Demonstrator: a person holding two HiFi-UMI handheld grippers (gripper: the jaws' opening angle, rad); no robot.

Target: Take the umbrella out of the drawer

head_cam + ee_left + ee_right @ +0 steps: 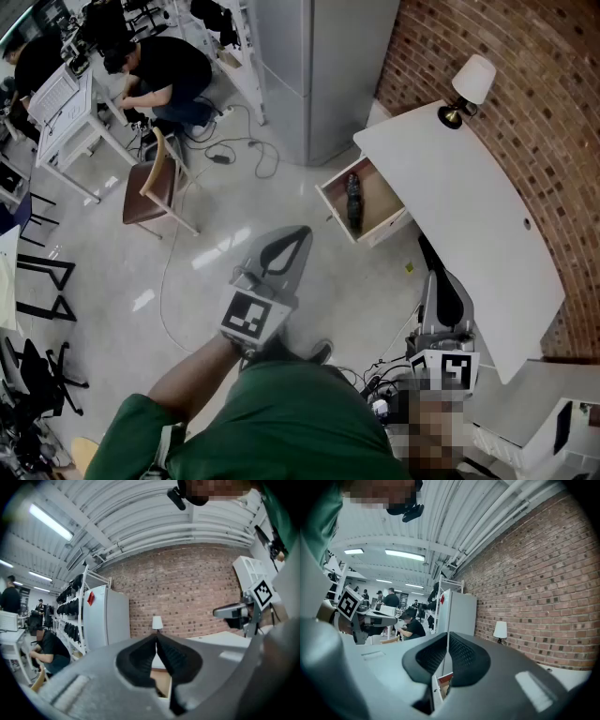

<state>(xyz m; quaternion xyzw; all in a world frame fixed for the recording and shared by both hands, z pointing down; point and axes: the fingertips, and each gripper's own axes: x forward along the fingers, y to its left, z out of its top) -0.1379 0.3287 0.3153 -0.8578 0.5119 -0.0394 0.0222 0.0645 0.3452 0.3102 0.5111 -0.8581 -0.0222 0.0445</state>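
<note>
Umbrella [353, 201], dark and folded, lies in the open drawer [381, 204], at one o'clock from the left gripper [302, 232]. That gripper and the right gripper [427, 253] are both clenched on nothing. The red tag [90, 598] on the fridge [110, 616] is too small to read, and the drawer's rear is hidden under the white table [469, 216].

This is a big work room, like a lab. A tall grey fridge [319, 75] stands by a brick wall [525, 122]. Left of the fridge, a person [164, 75] sits at a work table [66, 112]. Cables [234, 150] lie on the floor in front of the fridge. Long lights [49, 522] shine on the ceiling above it.
</note>
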